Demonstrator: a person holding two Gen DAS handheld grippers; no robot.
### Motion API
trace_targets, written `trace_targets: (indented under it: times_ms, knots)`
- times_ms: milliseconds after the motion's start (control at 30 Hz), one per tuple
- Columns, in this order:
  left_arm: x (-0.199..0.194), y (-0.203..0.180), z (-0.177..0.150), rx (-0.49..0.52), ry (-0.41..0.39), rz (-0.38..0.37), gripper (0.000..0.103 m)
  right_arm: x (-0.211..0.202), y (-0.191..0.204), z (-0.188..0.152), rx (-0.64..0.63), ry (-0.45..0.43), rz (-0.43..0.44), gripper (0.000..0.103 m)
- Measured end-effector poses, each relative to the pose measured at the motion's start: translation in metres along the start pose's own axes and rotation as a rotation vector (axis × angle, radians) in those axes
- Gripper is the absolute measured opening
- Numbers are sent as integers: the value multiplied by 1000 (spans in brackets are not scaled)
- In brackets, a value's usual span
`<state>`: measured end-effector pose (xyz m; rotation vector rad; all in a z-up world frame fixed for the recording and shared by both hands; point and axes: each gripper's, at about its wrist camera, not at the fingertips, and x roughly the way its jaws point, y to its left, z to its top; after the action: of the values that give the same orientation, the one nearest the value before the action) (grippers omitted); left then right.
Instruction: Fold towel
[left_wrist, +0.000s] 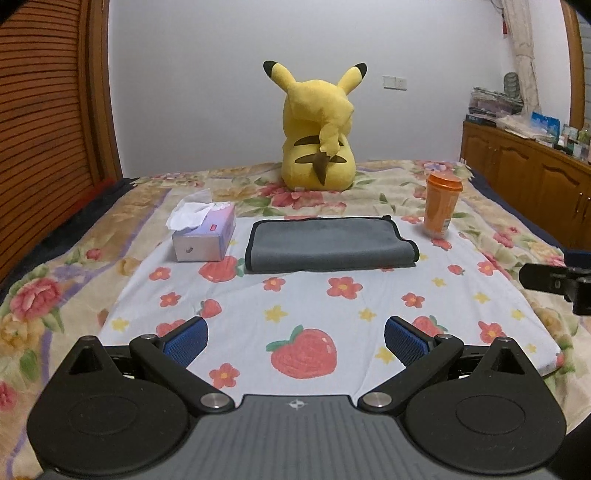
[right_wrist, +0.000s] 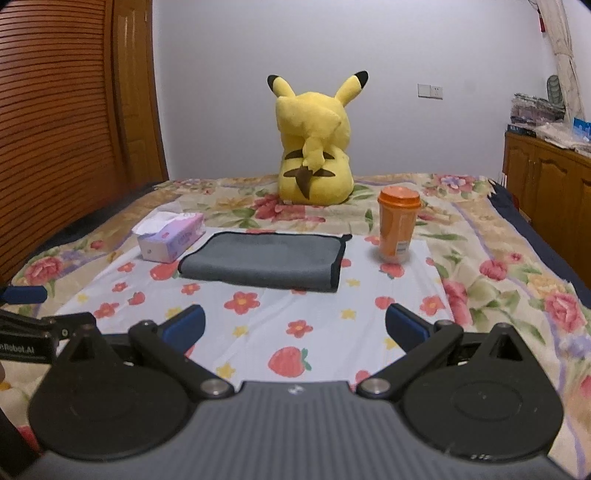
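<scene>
Only one text reads: "nRobot.AI", cut off at the frame edge, on the left gripper (right_wrist: 26, 349).

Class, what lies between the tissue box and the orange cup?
The grey towel lies between the tissue box and the orange cup, clear in both wrist views.

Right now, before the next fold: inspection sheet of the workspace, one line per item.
Surface: pale strawberry-print cloth over a floral bedspread.
Job's things: grey towel lies flat, folded over, black-trimmed.
Clutter: tissue box left of towel; orange cup upright to its right; yellow plush behind.
Grippers: left claw and right claw open, empty, short of the towel.
Cables: nothing seen.
Surroundings: wooden cabinet right, slatted wood panel left.
</scene>
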<state>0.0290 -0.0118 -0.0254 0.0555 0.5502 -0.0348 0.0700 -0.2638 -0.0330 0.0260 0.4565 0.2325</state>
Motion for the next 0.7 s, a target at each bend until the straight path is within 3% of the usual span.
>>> trace_targets:
  times_ms: [700]
  knots:
    - [-7,-2,-7,30,-54,-1,103,6,-2,-13,1,15,-35,103]
